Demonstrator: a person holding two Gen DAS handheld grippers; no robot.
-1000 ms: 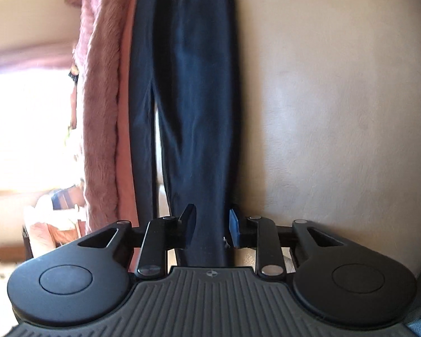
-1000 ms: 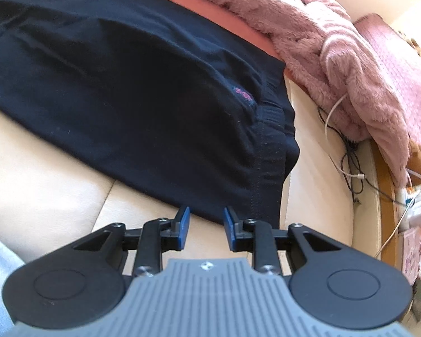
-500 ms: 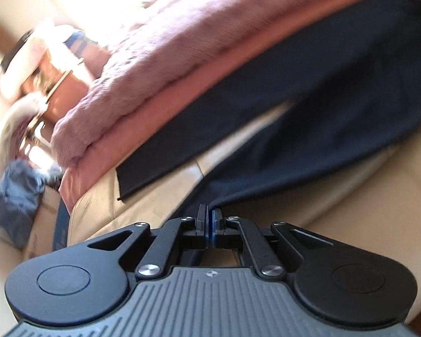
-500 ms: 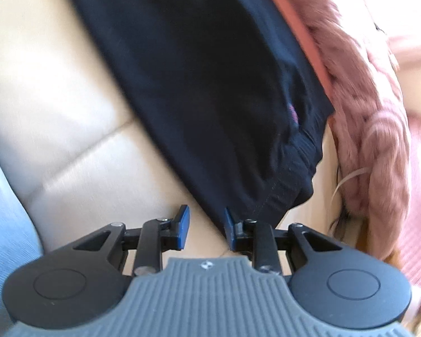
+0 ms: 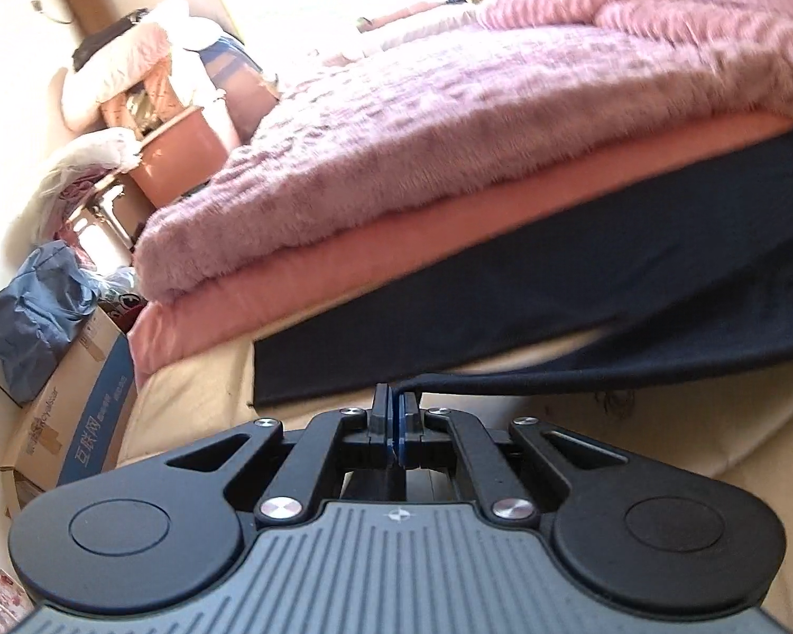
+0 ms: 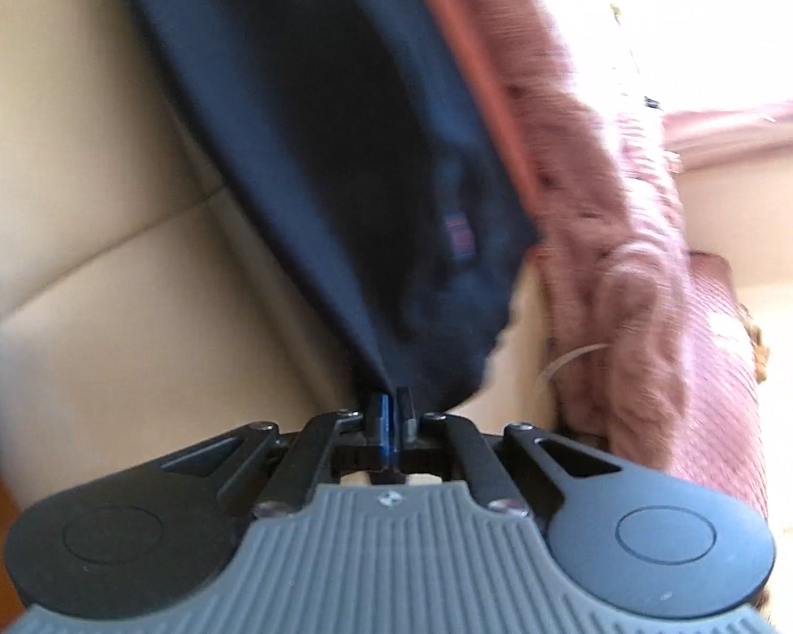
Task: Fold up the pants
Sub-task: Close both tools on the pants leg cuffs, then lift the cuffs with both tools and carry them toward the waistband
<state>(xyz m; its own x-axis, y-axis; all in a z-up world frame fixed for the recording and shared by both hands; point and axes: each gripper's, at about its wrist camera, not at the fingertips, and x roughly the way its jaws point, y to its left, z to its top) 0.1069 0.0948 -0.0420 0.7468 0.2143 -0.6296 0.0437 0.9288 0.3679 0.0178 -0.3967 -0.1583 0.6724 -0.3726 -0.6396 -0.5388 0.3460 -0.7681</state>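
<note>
Pants (image 5: 581,296): dark, spread on the cream sofa (image 5: 195,396) beside the pink blanket (image 5: 449,105). Your left tool (image 5: 396,415) is clamped on a leg hem; your right tool (image 6: 391,412) has just closed onto the waistband corner. Risk: thin bites may slip if you pull the cloth taut. Clearance: blanket crowds the far edge; bare cushion lies nearer you.

The left gripper (image 5: 396,412) points down at a slant, its jaws pressed together on a thin edge of the dark pants (image 5: 581,296), which stretches off to the right. The right gripper (image 6: 391,412) also tilts downward, jaws clamped on the pants' hem.
</note>
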